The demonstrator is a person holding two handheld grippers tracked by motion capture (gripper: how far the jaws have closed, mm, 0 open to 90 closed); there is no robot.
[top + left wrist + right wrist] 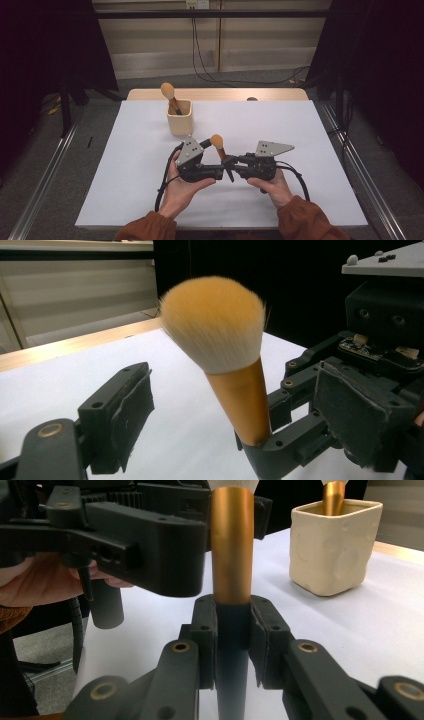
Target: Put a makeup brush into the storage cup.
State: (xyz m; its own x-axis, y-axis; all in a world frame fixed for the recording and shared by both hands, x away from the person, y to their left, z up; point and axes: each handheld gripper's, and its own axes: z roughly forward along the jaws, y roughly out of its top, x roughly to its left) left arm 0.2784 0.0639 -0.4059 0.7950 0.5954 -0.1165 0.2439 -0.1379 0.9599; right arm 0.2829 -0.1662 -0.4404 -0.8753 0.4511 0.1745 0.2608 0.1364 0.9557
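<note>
Holding the brush (231,550) upright by its handle in my right tool (232,630) above the counter (310,150), I flank its head with my left tool (215,405), jaws wide, not touching.

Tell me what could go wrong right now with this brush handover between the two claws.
The right claw grips the makeup brush low on its handle, so it may tip. The left claw stands open around it, and closing could pinch the bristles rather than the handle. The two claws sit very close and might collide.
</note>
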